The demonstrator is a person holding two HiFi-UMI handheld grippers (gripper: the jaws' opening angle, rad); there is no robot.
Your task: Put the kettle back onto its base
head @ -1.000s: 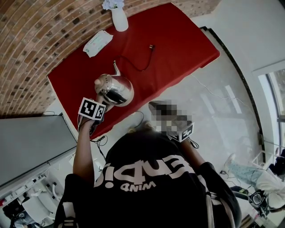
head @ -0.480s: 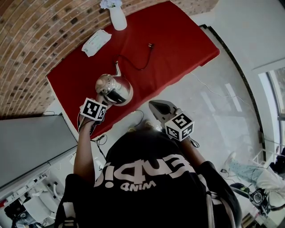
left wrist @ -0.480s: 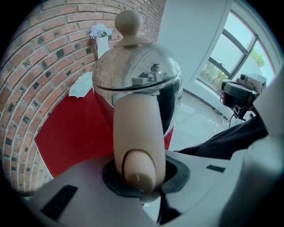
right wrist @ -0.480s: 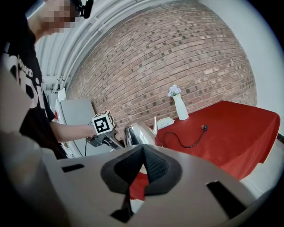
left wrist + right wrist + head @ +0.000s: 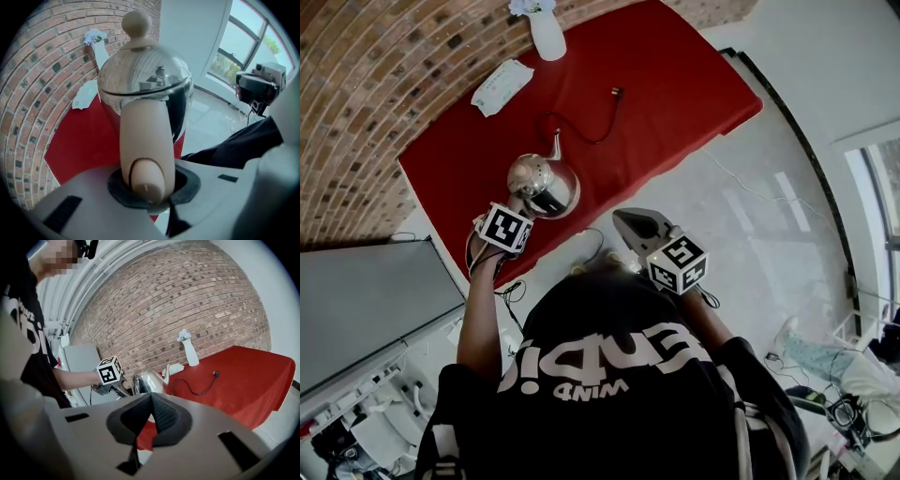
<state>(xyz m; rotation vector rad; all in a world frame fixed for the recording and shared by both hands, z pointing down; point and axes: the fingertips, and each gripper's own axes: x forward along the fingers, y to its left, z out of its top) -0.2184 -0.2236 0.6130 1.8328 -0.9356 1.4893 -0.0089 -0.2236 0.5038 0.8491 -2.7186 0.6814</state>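
Observation:
A shiny steel kettle (image 5: 542, 183) with a curved spout sits over the near left part of the red table (image 5: 675, 84). My left gripper (image 5: 521, 204) points steeply down and is shut on its beige handle (image 5: 140, 136), which fills the space between the jaws. The round lid knob (image 5: 136, 22) shows above the body. A black cord (image 5: 581, 136) runs from beside the kettle to a loose plug (image 5: 617, 93). Any base is hidden under the kettle. My right gripper (image 5: 625, 223) hangs off the table's near edge, pads together on nothing.
A white vase with flowers (image 5: 546, 33) and a white packet (image 5: 502, 82) lie at the table's far side by the brick wall. A grey cabinet (image 5: 366, 309) stands left of the table. Pale floor lies to the right.
The left gripper has rolled slightly with the kettle, which turned a little in place. The right gripper has stayed where it was.

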